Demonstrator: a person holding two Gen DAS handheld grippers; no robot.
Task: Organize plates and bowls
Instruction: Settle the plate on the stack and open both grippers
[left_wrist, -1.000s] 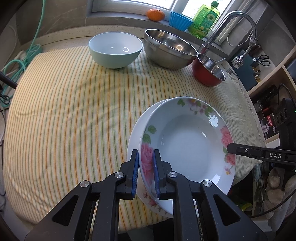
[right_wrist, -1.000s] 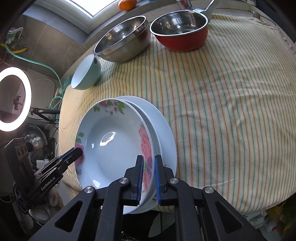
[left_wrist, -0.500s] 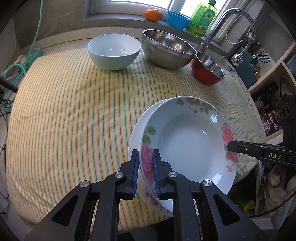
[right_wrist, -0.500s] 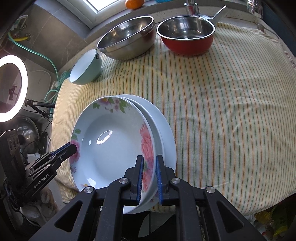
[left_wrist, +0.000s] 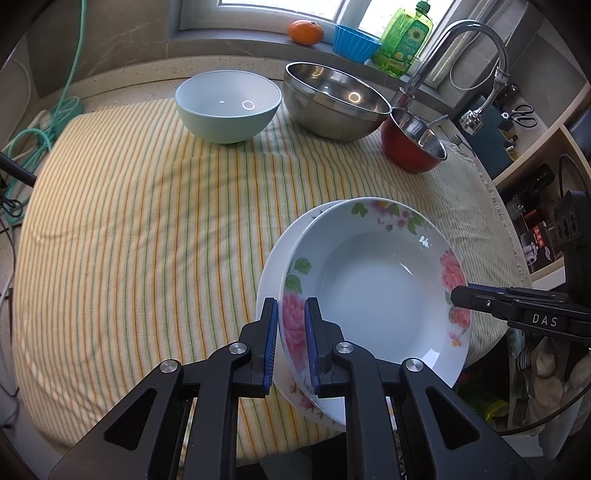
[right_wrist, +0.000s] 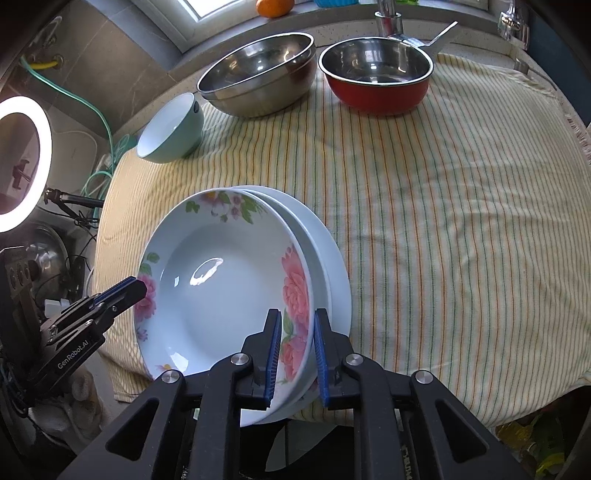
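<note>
Over the striped cloth, left gripper grasps the flowered plate, hiding the lower plate; right gripper loosening.

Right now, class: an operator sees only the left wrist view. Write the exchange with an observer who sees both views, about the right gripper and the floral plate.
Operator: Is the right gripper around the rim?
Observer: Yes. The right gripper straddles the floral plate's near rim, pads seemingly just off it.
Operator: What lies to its right?
Observer: Only bare striped cloth, out to a fringed edge.
Operator: Anything beyond the cloth's left side?
Observer: A lit ring light stands there.
</note>
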